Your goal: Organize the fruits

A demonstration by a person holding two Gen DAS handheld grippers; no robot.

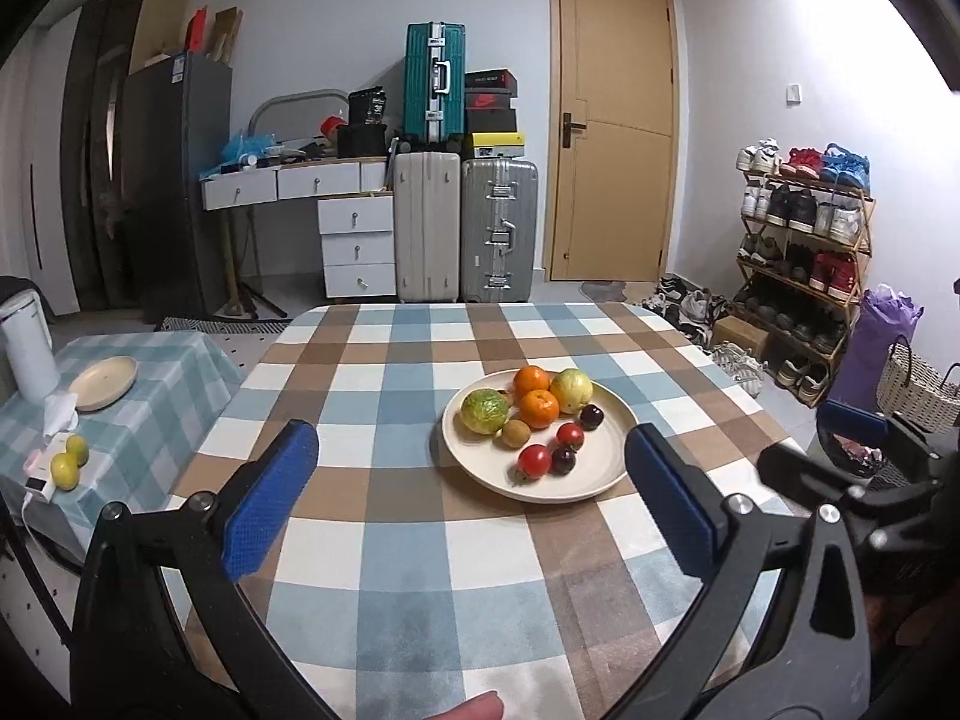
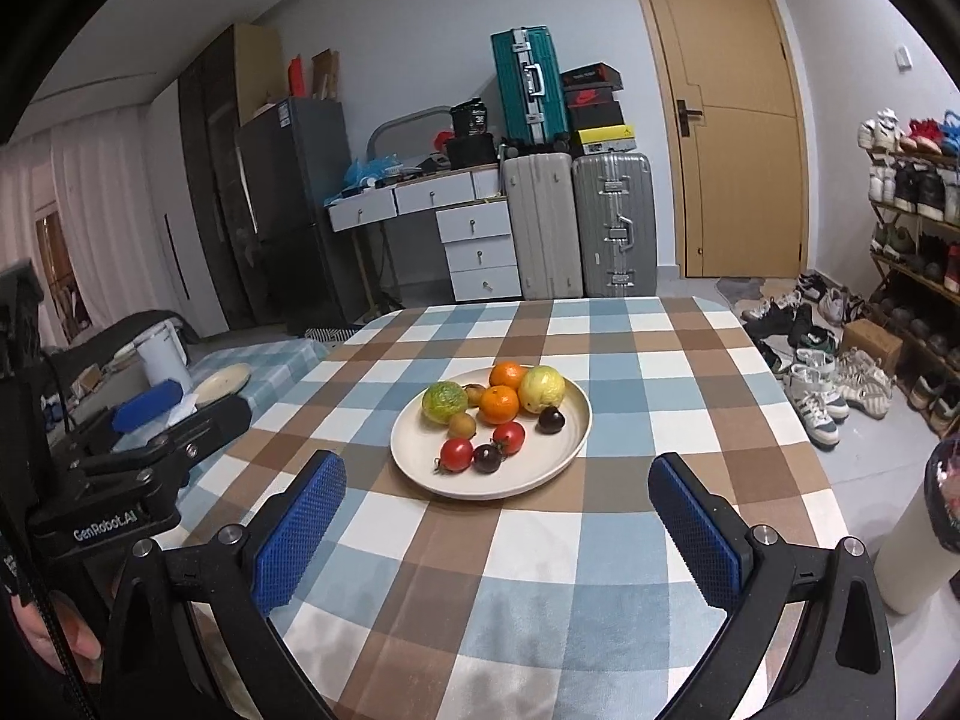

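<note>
1. Both grippers hover over the near edge of the desk [image 1: 384,540], which carries a checked cloth. The left gripper [image 1: 474,498] and the right gripper [image 2: 498,534] each have their jaws spread fully wide, with nothing but bare cloth between the blue pads. Neither holds anything.
2. All fruit on this desk is gathered on one cream plate [image 2: 558,450] at the desk's centre, ahead of both grippers and well apart from the fingertips.
3. Plate contents, far to near: two oranges [image 2: 501,390] touching each other, a yellow guava [image 2: 542,390] to their right, a green-yellow fruit [image 2: 444,402] to their left, two small brown fruits, two dark plums [image 2: 551,420] and two red tomatoes [image 2: 457,454]. The small fruits lie loose at the near side, probably because they roll off the larger pieces.
4. Judgement: with the fruit collected and both jaws empty, the sorting looks finished or nearly so. Two yellow-green citrus [image 1: 69,462] lie on a lower side table [image 1: 168,360] at left, beside an empty plate [image 1: 102,383]; whether they belong to the task cannot be told.
5. Clearance: cloth around the plate is bare on all sides. The plate's rim stands well in from every desk edge. Beyond the right edge, shoes [image 2: 816,384] crowd the floor.
</note>
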